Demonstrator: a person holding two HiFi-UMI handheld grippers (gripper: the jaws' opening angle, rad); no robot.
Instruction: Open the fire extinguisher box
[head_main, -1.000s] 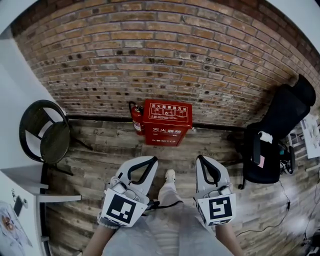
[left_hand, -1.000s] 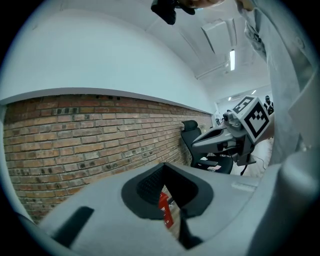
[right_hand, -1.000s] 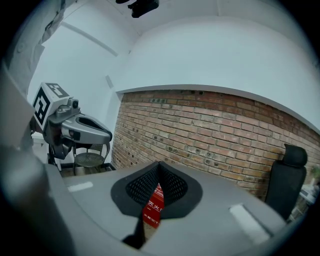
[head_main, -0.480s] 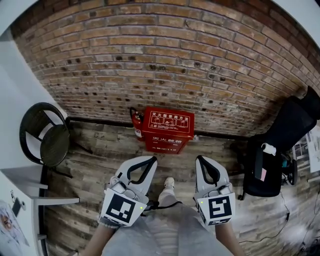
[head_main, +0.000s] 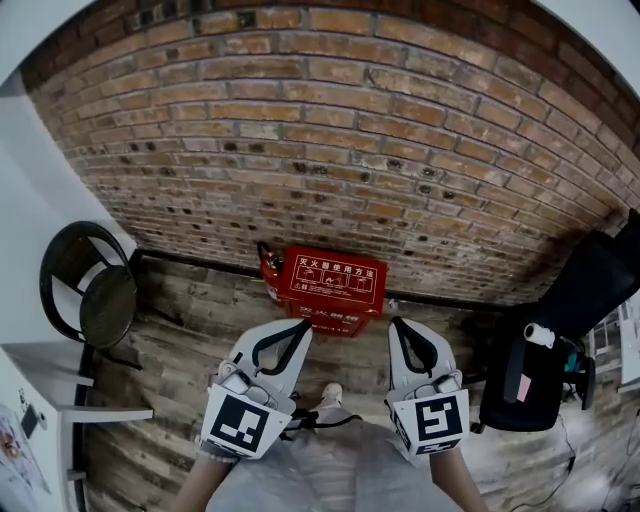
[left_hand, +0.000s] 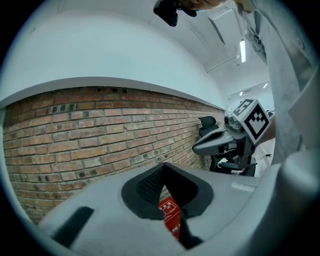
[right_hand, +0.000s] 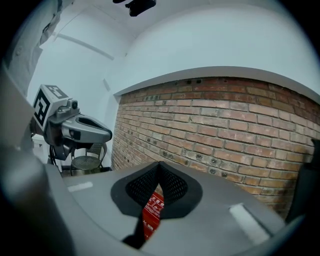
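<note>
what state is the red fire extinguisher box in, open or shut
Shut: the fire extinguisher box has its labelled lid lying flat on top, with no gap at the front edge.

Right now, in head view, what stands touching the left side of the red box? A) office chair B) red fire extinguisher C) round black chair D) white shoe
B: a red fire extinguisher stands right at the left edge of the box, at the foot of the brick wall.

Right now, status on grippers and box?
Shut, empty: left gripper, right gripper. Red fire extinguisher box closed, against brick wall, untouched. Nothing in the way.
</note>
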